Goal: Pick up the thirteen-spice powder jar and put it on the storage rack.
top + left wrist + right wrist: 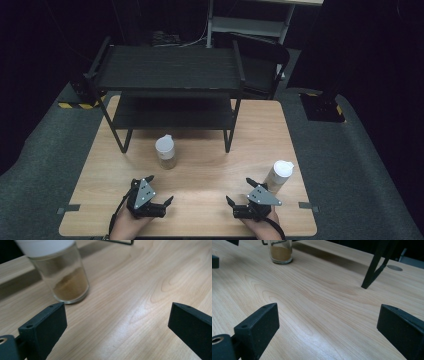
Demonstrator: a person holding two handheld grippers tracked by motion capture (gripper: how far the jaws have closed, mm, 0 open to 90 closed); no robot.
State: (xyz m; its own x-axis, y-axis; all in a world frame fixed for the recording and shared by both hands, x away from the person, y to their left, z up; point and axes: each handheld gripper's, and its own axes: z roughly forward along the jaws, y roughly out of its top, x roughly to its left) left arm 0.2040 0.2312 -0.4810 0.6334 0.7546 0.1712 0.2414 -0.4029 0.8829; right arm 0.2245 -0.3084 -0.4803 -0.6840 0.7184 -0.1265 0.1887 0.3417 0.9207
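Two clear jars with white lids stand on the wooden table [200, 165]. One jar [165, 152] holds brown powder and stands in front of the black rack; it is close ahead of my left gripper [160, 188], up and left of the jaws in the left gripper view [67, 282]. The other jar [278, 176] stands just right of my right gripper [239, 190]. Both grippers rest low near the table's front edge, held by a person's hands, jaws wide apart with bare wood between them [117, 322] [328, 325]. The powder jar [280, 251] also appears far off in the right gripper view.
A black two-tier rack [170, 70] stands on the far half of the table, both shelves bare; one of its legs [374, 267] rises ahead of the right gripper. A black chair [262, 62] stands behind the table. Grey carpet surrounds it.
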